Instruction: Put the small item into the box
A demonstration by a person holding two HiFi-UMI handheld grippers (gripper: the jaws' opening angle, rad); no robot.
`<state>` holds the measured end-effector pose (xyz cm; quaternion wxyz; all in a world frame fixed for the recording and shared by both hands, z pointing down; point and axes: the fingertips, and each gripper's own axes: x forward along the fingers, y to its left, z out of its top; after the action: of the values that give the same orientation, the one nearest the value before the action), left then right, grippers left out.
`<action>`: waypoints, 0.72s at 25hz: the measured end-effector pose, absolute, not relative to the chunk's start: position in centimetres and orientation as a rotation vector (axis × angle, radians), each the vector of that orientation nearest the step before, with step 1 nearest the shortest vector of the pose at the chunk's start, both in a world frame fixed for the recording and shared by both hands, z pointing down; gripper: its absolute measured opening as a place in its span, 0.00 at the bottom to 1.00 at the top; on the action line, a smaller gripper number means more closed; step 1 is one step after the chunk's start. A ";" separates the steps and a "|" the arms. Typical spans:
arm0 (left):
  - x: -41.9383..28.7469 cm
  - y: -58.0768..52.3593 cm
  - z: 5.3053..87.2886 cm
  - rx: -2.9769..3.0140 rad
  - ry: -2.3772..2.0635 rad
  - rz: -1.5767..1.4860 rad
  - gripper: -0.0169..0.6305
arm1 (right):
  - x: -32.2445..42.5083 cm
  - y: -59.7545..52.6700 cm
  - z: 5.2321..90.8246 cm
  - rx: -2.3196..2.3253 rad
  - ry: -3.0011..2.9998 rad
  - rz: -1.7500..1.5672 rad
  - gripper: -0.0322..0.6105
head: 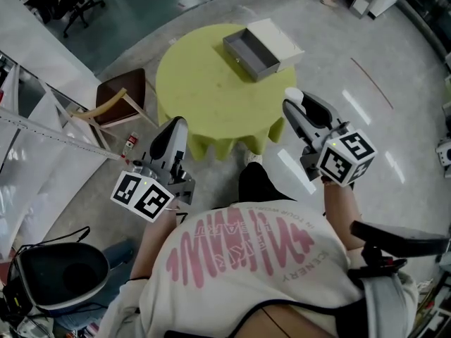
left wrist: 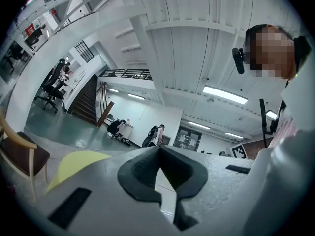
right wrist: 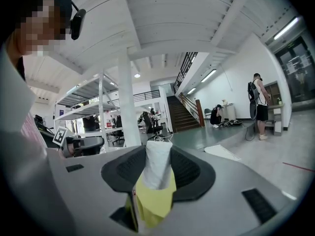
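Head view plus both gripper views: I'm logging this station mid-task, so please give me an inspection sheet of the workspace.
Surface: round table under a yellow-green cloth, holding only the box.
Job's things: open grey box on the table's far side, white piece against it; white-and-yellow small item in the right gripper.
Clutter: wooden chair beside the table.
Grippers: left gripper jaws together, empty; right gripper shut on the small item.
Cables: nothing seen.
Surroundings: open hall, staircase, people far off.
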<state>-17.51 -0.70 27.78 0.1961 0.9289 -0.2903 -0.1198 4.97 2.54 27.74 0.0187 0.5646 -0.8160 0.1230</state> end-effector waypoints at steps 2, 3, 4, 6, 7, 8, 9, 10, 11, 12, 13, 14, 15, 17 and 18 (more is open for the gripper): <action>-16.8 -1.3 27.8 2.609 -0.814 -0.341 0.04 | 5.7 1.7 27.9 1.752 -2.540 0.378 0.30; -16.5 -1.8 27.8 2.611 -0.819 -0.343 0.04 | 6.0 1.1 28.0 1.749 -2.546 0.375 0.30; -16.3 -2.3 27.7 2.611 -0.828 -0.345 0.04 | 6.3 0.5 28.0 1.745 -2.552 0.373 0.30; -15.8 -3.4 27.6 2.610 -0.843 -0.347 0.04 | 6.9 -0.8 27.9 1.740 -2.562 0.372 0.30; -15.5 -4.1 27.5 2.610 -0.849 -0.348 0.04 | 7.2 -1.4 27.8 1.738 -2.566 0.371 0.30; -15.1 -4.8 27.4 2.611 -0.853 -0.351 0.04 | 7.6 -2.1 27.7 1.734 -2.570 0.368 0.30; -14.7 -5.4 27.3 2.613 -0.857 -0.355 0.04 | 8.0 -2.9 27.6 1.729 -2.574 0.366 0.30; -14.4 -6.1 27.1 2.614 -0.862 -0.360 0.04 | 8.4 -3.7 27.6 1.722 -2.579 0.365 0.30; -13.9 -6.7 27.0 2.615 -0.866 -0.363 0.04 | 8.8 -4.5 27.5 1.717 -2.584 0.365 0.30; -13.5 -7.4 26.9 2.617 -0.869 -0.364 0.04 | 9.2 -5.4 27.5 1.712 -2.589 0.364 0.30; -13.1 -8.2 26.8 2.619 -0.872 -0.362 0.04 | 9.7 -6.4 27.4 1.708 -2.595 0.363 0.30; -12.6 -9.2 26.7 2.620 -0.877 -0.360 0.04 | 10.1 -7.5 27.2 1.703 -2.601 0.360 0.30; -12.1 -10.2 26.6 2.619 -0.884 -0.360 0.04 | 10.5 -8.5 27.1 1.695 -2.608 0.358 0.30; -11.4 -12.1 26.4 2.612 -0.903 -0.365 0.04 | 11.1 -10.7 27.0 1.672 -2.622 0.357 0.30; -11.2 -12.9 26.3 2.608 -0.913 -0.363 0.04 | 11.3 -11.7 27.0 1.659 -2.629 0.359 0.30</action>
<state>-11.17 -12.88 26.33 0.1765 0.9211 -0.3226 -0.1282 11.33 -11.72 27.04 0.0061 0.5302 -0.8400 0.1149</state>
